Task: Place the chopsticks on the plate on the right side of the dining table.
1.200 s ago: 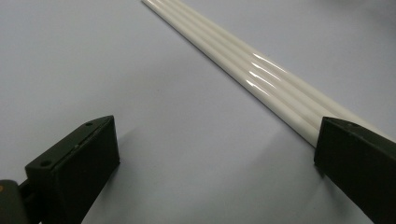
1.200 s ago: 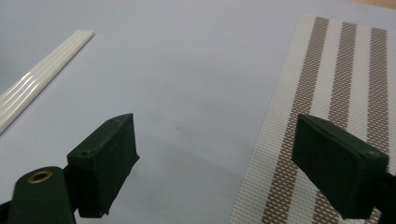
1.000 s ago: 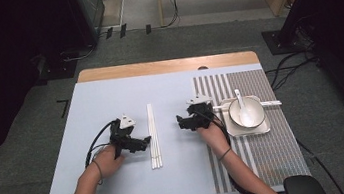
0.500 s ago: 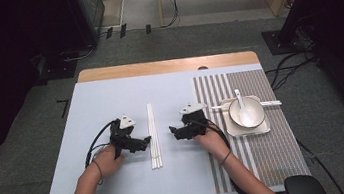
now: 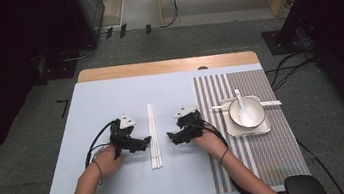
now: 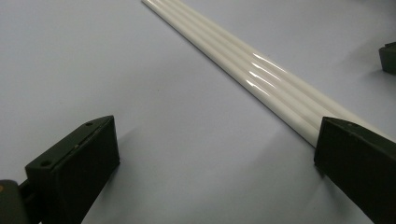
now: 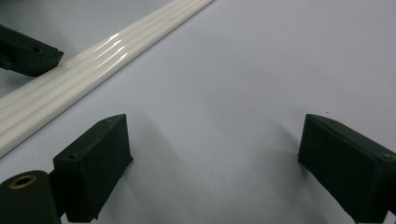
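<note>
Both tools, left (image 5: pixel 146 141) and right (image 5: pixel 171 137), gape wide beside the chopsticks (image 5: pixel 153 136), gripping nothing.

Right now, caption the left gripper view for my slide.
Open left claw low over the table, one jaw beside white chopsticks.

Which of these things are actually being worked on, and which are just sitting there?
In use:
white chopsticks, lying side by side
left gripper, open, beside them
right gripper, open, on their other side

Lying about:
bowl
spoon in it
square plate beneath
striped mat
</note>
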{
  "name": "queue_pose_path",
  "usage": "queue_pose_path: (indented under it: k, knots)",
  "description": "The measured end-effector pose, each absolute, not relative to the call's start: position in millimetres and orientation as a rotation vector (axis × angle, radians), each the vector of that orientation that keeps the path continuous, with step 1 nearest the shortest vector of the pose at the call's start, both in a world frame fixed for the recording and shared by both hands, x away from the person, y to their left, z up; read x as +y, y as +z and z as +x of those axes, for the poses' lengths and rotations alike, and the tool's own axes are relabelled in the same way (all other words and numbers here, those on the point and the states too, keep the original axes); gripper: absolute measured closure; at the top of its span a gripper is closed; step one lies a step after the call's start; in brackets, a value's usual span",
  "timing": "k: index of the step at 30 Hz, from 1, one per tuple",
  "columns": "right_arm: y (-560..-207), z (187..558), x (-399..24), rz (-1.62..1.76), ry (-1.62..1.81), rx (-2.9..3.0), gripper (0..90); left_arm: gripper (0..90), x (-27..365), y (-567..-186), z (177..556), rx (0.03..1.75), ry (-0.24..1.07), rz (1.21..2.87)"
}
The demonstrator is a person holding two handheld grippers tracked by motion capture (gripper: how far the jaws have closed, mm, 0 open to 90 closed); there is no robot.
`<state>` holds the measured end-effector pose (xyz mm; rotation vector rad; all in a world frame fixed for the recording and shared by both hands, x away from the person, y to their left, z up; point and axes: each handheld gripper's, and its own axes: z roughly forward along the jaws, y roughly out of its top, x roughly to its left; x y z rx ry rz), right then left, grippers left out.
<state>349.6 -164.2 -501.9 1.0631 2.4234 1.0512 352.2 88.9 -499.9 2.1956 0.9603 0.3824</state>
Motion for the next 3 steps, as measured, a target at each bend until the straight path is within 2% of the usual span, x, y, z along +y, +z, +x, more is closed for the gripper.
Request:
queue_pose_path:
  k: [3]
  knots:
    - [-501.9, 349.6, -164.3, 1.065, 1.053, 2.423, 9.0, 0.0, 88.9, -499.9, 352.2, 0.96, 0.382, 2.196]
